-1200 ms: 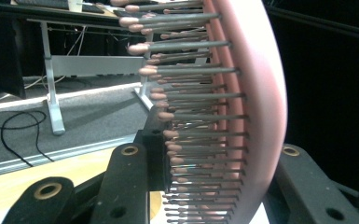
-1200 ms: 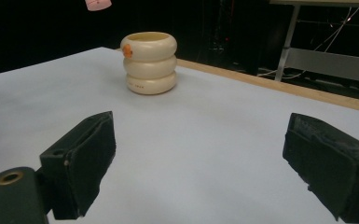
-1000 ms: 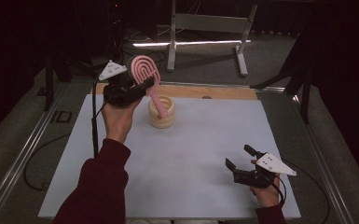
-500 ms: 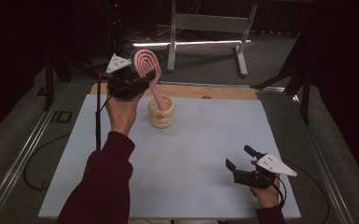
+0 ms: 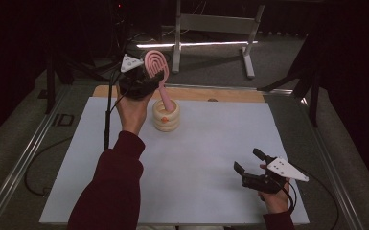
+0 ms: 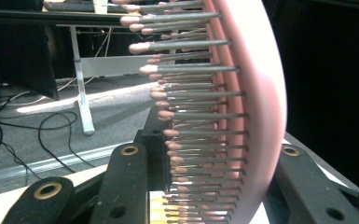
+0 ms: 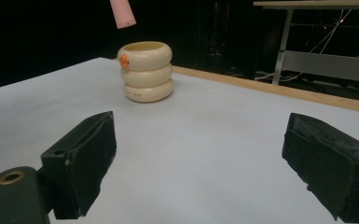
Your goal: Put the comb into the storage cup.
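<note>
White mat (image 5: 191,158), wooden edge (image 5: 220,94), dim, perhaps workshop

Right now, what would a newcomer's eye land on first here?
The pink hairbrush, clamped in the left claw at the far side of the white table, handle end hanging just above the cream ringed holder. Next, the right claw, jaws open and empty, low at the near right corner.

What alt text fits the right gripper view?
A cream ribbed holder stands on a white table, with the pink hairbrush handle tip hanging just above it. The right tool fills the foreground, jaws wide open and empty.
</note>
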`<state>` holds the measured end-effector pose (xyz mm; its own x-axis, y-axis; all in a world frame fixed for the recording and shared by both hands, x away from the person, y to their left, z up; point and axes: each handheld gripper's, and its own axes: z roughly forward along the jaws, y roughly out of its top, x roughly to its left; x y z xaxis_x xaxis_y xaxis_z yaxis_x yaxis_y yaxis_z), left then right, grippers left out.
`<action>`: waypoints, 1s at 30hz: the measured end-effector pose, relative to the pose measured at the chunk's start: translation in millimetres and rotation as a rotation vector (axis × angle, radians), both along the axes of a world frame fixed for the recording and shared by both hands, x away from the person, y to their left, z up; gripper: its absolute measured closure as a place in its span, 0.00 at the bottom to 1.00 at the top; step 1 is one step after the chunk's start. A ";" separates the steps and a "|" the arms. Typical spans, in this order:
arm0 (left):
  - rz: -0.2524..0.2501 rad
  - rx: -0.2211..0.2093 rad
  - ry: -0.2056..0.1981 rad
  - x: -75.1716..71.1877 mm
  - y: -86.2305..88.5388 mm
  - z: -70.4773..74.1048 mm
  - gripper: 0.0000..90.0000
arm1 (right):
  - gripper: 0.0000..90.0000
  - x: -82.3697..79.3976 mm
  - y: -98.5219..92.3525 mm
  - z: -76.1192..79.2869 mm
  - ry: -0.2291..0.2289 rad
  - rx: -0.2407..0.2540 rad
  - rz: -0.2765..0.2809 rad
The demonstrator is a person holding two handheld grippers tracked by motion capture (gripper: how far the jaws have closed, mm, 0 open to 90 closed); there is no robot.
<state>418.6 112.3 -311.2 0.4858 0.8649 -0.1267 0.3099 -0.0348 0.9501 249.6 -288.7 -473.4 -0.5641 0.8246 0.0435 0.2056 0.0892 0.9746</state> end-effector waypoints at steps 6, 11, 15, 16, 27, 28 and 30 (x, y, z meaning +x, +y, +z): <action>0.018 -0.003 -0.003 6.2 -2.6 -6.1 0.71 | 0.11 0.1 0.9 0.0 0.004 0.010 0.007; 0.032 -0.003 -0.008 10.6 -3.3 -9.5 0.71 | 0.11 -0.5 0.3 1.4 -0.004 0.015 0.005; 0.041 -0.004 -0.005 13.8 -2.0 -12.5 0.71 | 0.11 -0.6 -1.3 1.8 -0.005 0.026 0.005; 0.042 -0.004 -0.007 14.5 -1.7 -13.3 0.71 | 0.11 -0.7 -1.4 1.9 -0.005 0.026 0.005; 0.049 -0.015 -0.006 21.4 -1.6 -24.7 0.71 | 0.11 -1.4 -1.5 3.2 -0.006 0.051 0.012; 0.052 -0.021 -0.007 21.7 -1.5 -25.2 0.71 | 0.11 -1.5 -1.7 3.4 -0.007 0.055 0.010; 0.057 -0.029 -0.005 22.7 -0.5 -26.2 0.71 | 0.11 -1.4 -2.1 3.5 -0.010 0.057 0.011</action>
<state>441.2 111.9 -337.4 0.4361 0.8873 -0.1499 0.3057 0.0106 0.9521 248.2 -290.8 -469.9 -0.5742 0.8144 0.0845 0.1948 0.0357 0.9802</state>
